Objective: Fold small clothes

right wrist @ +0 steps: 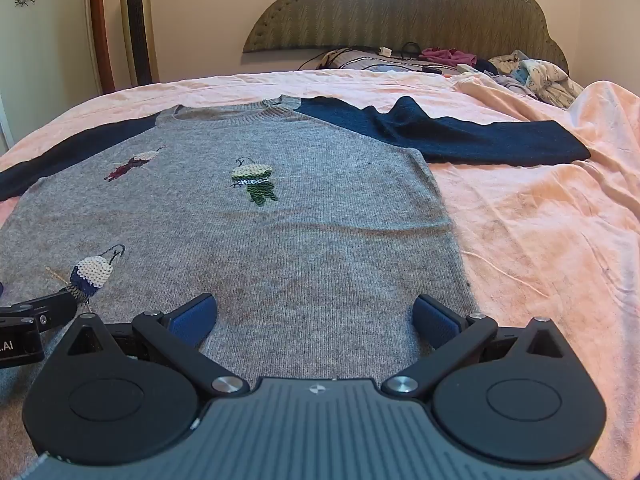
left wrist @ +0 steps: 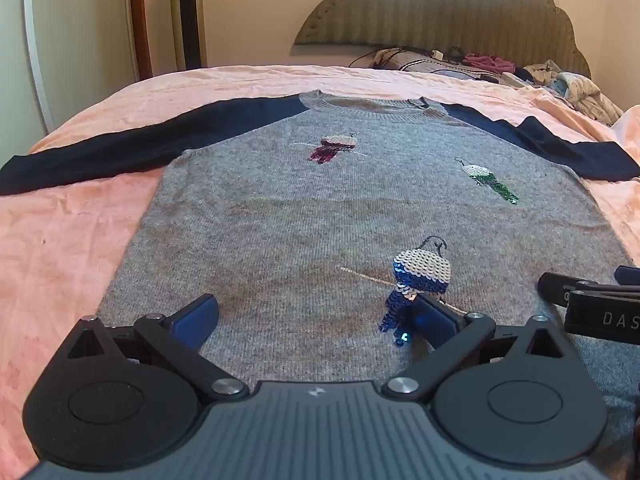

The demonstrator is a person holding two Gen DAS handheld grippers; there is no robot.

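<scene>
A small grey knit sweater (left wrist: 304, 216) with dark navy sleeves lies flat, front up, on the pink bedspread (left wrist: 68, 248); it also shows in the right wrist view (right wrist: 304, 240). Its left sleeve (left wrist: 132, 144) and right sleeve (right wrist: 492, 140) are spread sideways. Sequin figures decorate the chest (left wrist: 420, 276). My left gripper (left wrist: 316, 320) is open and empty, low over the sweater's hem area. My right gripper (right wrist: 316, 320) is open and empty, over the hem near the sweater's right side edge. Each gripper's side shows in the other's view.
A padded headboard (right wrist: 400, 12) stands at the far end. Loose clothes, cables and a pillow (right wrist: 520, 72) lie piled near it. A tower fan (right wrist: 138, 24) stands by the wall at the left. Pink bedspread (right wrist: 540, 240) stretches to the right of the sweater.
</scene>
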